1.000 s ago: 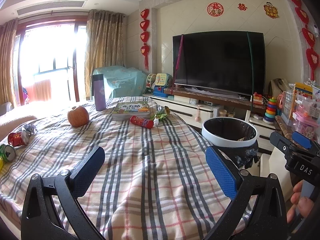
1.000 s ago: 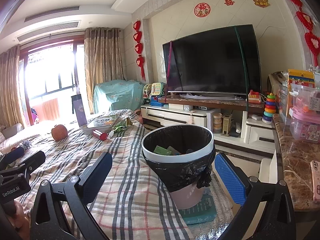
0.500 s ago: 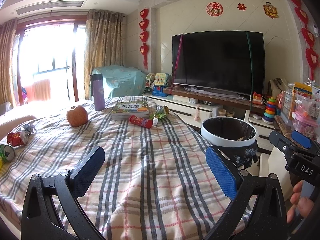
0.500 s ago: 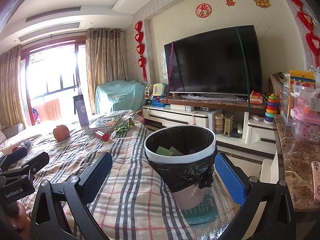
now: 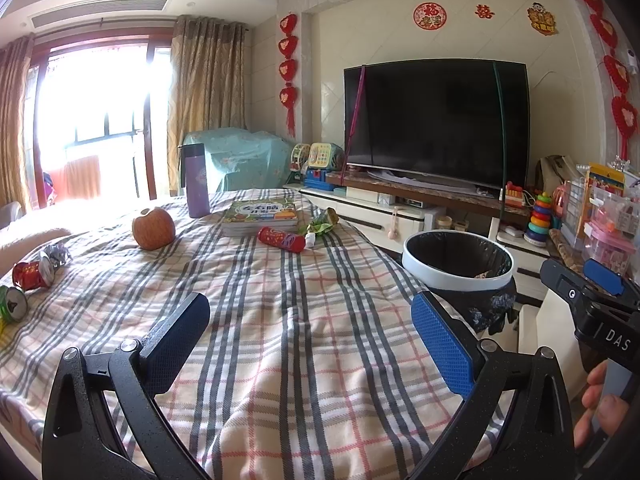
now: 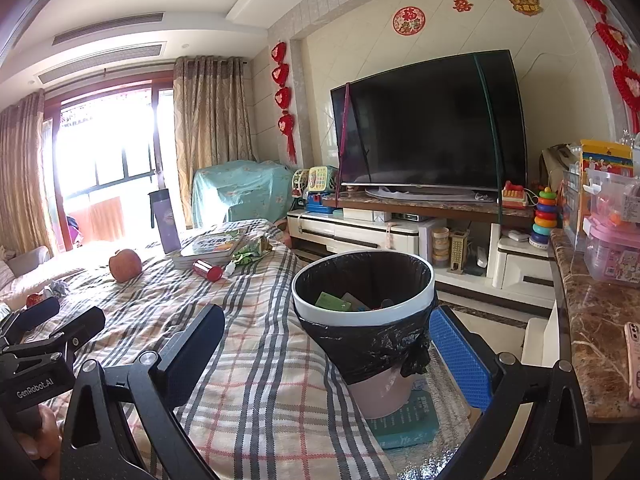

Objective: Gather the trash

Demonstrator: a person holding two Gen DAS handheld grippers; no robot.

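Now both grippers hang spread and empty: the left gripper (image 5: pixel 308 334) over the near plaid surface (image 5: pixel 312 352), the right gripper (image 6: pixel 326 340) around the bin (image 6: pixel 362 292) at the right edge. Far off lie a red tube (image 5: pixel 281 239) and green wrapper (image 5: pixel 322 224); 2 cans (image 5: pixel 24 284) sit left.

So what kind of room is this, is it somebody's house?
Most likely a family living room at home. A big TV stands on a low cabinet, children's toys such as a ring stacker sit beside it, and curtains hang by a bright balcony window.
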